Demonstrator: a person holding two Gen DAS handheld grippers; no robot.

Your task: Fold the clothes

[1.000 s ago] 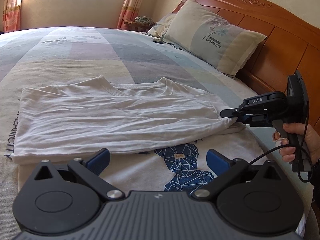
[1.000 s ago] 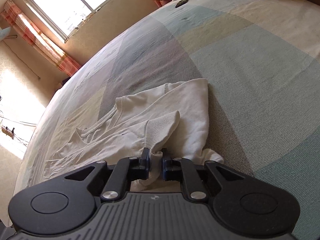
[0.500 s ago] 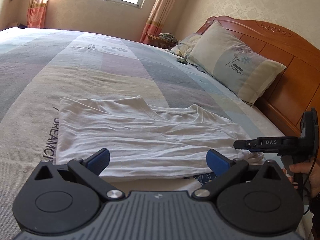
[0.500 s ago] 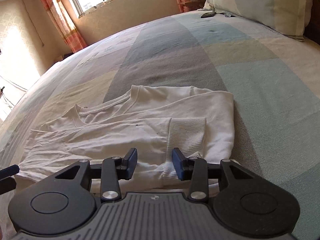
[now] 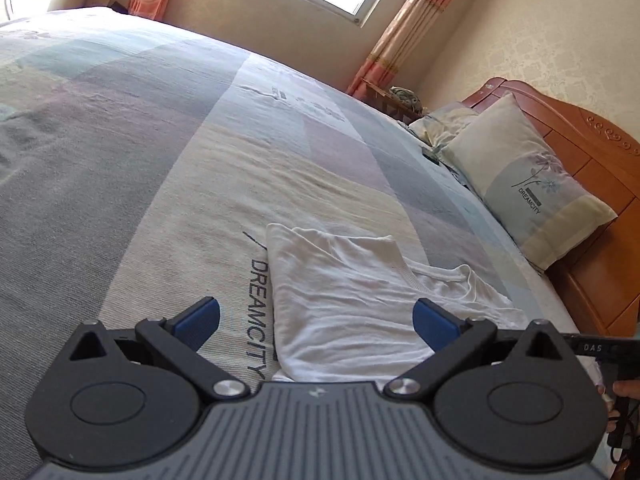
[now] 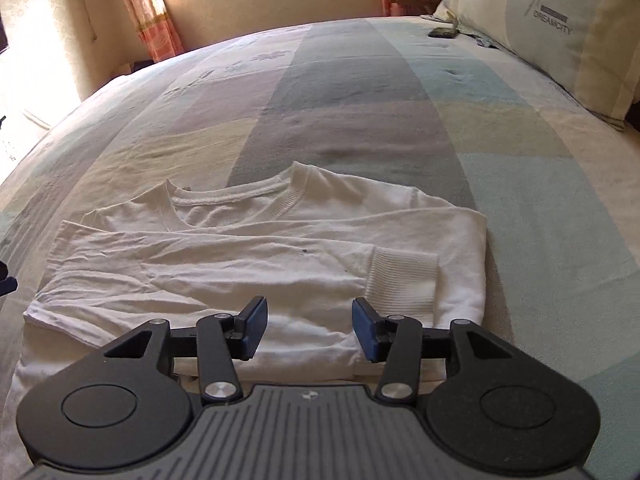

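Lying flat on the striped bedspread (image 6: pixel 360 92), a white long-sleeved shirt (image 6: pixel 248 264) is seen partly folded, one sleeve laid across its body so that the ribbed cuff (image 6: pixel 404 280) rests near its right edge. The right gripper (image 6: pixel 308 330) is held just above the shirt's near edge; its blue pads (image 6: pixel 253 328) are parted and opening, and no cloth is caught between them. The left gripper (image 5: pixel 316 322) is held wide apart over the shirt's other end, nothing being clamped. A pillow (image 6: pixel 560 28) printed with "DREAMCITY" is propped against the wooden headboard (image 5: pixel 600 200), well apart from the shirt. A dark phone-like object (image 6: pixel 442 33) is seen beside the pillow. Curtains (image 5: pixel 412 28) are hung by the window beyond. No obstacle is found between grippers and shirt.
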